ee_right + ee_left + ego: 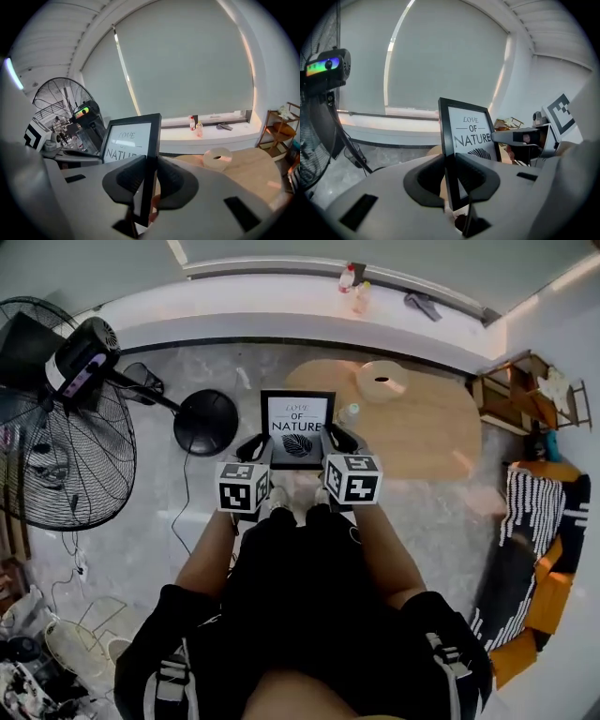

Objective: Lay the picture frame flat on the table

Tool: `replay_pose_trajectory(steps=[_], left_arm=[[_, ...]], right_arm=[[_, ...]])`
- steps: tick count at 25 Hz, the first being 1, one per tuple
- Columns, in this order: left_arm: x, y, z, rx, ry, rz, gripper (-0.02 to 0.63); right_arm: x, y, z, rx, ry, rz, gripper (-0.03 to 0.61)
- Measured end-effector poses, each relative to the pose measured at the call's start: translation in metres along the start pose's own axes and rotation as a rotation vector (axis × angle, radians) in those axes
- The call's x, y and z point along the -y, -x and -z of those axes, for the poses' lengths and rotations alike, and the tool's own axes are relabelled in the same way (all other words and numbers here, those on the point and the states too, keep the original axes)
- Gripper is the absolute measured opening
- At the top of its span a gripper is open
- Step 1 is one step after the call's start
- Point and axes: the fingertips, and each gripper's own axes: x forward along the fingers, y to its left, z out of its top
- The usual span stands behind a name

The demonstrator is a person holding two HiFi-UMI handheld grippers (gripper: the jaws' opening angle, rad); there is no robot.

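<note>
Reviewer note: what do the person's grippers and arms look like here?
The left gripper and right gripper match: pale grey bodies with black, curved jaw pads. The left cube and right cube are white with black square markers. No cables show. The person wears black with short sleeves; the forearms are bare.

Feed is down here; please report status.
Left gripper, right gripper: jaws shut on picture frame sides. Frame aloft, not yet on table. Roll lies on table.

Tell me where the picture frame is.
Picture frame: head view centre, clamped between left gripper and right gripper, at the wooden table's left end.
</note>
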Motion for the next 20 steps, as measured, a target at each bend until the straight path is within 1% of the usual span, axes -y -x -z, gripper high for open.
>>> replay_pose_trajectory(steps=[4,6,12,14,20], left_arm=[[-0.005,-0.026,0.039,-0.1,0.064,-0.031,0.086],[-0.008,-0.047,0.055,-0.141,0.086,-0.042,0.086],[-0.015,-0.11,0.115,-0.249,0.165,-0.017,0.086],[-0.016,-0.132,0.136,-0.284,0.173,-0.005,0.086],[-0.009,-0.197,0.195,-0.4,0.158,0.032,0.086]], right_arm=[[0.013,-0.026,0.036,-0.113,-0.021,-0.044,0.092],[0.026,-0.042,0.054,-0.158,-0.041,-0.049,0.092],[0.066,-0.094,0.124,-0.293,-0.105,-0.033,0.092],[0.08,-0.109,0.15,-0.333,-0.14,-0.027,0.092],[0.127,-0.142,0.222,-0.442,-0.214,0.008,0.092]])
